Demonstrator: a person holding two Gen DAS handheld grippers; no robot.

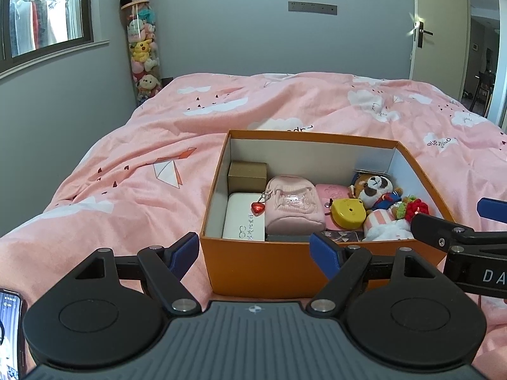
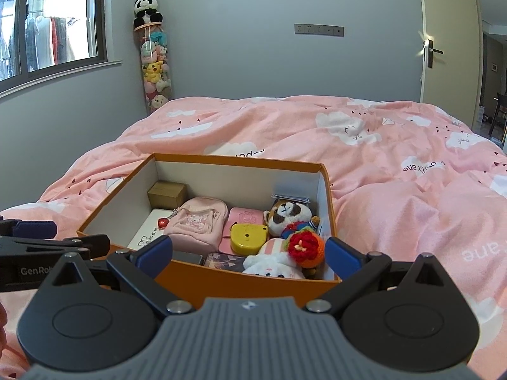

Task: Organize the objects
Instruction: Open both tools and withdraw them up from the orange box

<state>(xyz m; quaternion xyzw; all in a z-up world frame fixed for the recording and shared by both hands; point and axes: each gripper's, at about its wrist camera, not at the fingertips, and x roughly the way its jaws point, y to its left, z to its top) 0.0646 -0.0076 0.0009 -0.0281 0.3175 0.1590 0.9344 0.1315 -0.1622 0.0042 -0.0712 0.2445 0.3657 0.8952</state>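
With both the left gripper (image 1: 255, 255) and right gripper (image 2: 248, 253) spread empty, either should descend squarely over the orange box (image 2: 221, 280), avoiding the rim.

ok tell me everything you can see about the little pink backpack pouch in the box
The pink backpack pouch is small, made of soft ribbed fabric, with a clear front pocket showing a cartoon print. A red heart charm hangs from it by a chain. It lies on its back in the orange box, between the white case and the yellow case, touching the white one.
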